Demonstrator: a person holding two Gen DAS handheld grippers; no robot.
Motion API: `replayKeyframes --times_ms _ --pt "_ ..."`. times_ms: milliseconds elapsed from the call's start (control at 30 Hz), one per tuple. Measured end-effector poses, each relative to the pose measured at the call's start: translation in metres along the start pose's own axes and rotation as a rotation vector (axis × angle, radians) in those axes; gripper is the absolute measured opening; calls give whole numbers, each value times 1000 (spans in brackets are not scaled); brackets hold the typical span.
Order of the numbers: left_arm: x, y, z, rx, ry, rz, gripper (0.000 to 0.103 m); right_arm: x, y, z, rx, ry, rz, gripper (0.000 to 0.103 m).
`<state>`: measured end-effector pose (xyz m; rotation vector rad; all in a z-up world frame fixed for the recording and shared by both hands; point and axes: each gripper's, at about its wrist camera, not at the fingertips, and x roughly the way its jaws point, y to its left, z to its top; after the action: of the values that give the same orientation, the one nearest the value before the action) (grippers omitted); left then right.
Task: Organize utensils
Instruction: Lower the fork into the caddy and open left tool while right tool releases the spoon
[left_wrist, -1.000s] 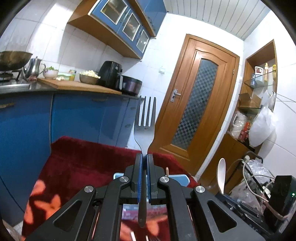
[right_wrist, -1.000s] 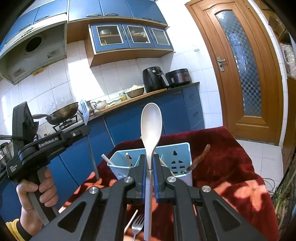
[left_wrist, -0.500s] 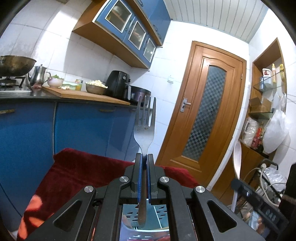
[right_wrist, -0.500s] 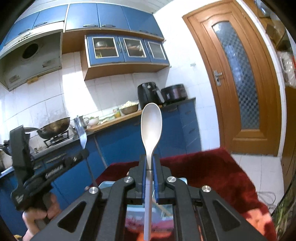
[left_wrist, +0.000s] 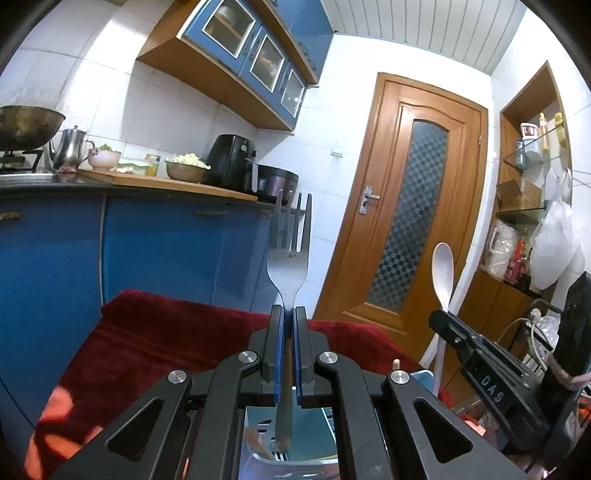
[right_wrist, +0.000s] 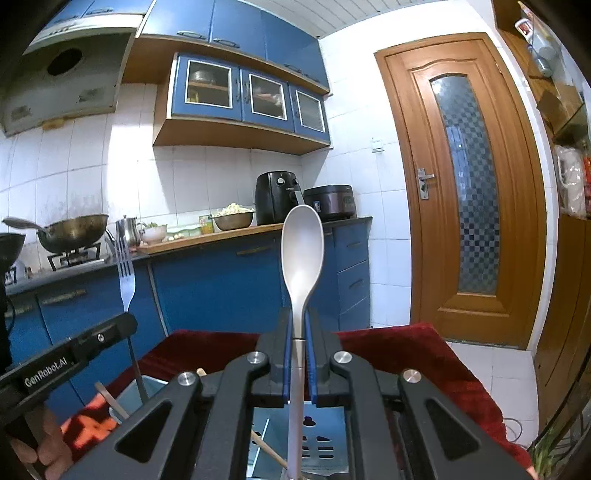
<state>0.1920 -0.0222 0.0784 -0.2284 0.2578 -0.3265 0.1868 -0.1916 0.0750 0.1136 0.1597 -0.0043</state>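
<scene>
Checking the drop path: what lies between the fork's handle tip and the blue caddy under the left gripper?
Nothing: in the left wrist view the fork handle tip hangs just over the caddy opening, the gap bare.

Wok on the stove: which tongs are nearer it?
Left. The left tongs, gripping the fork, are on the wok side; the right tongs, gripping the spoon, are toward the door.

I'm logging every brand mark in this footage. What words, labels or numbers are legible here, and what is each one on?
"GenRobot.AI": white lettering on the side of the left tool, seen from the right wrist view.
"DAS": on the side of the right tool, seen from the left wrist view; possibly part of a longer word.
Air fryer and rice cooker panels: markings too small to read.
Shelf bottles: labels blurred.
</scene>
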Motion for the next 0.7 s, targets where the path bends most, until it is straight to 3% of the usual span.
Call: replayKeyframes --times_ms 267,400,700 --pt "6 0 -3 6 27 -2 4 2 0 -4 -2 11 23 9" --pt "7 -1 -4 8 40 -1 9 -1 -1 -2 10 6 34 24" --pt "-2 -5 -1 9 35 -15 13 -11 0 4 30 4 63 30"
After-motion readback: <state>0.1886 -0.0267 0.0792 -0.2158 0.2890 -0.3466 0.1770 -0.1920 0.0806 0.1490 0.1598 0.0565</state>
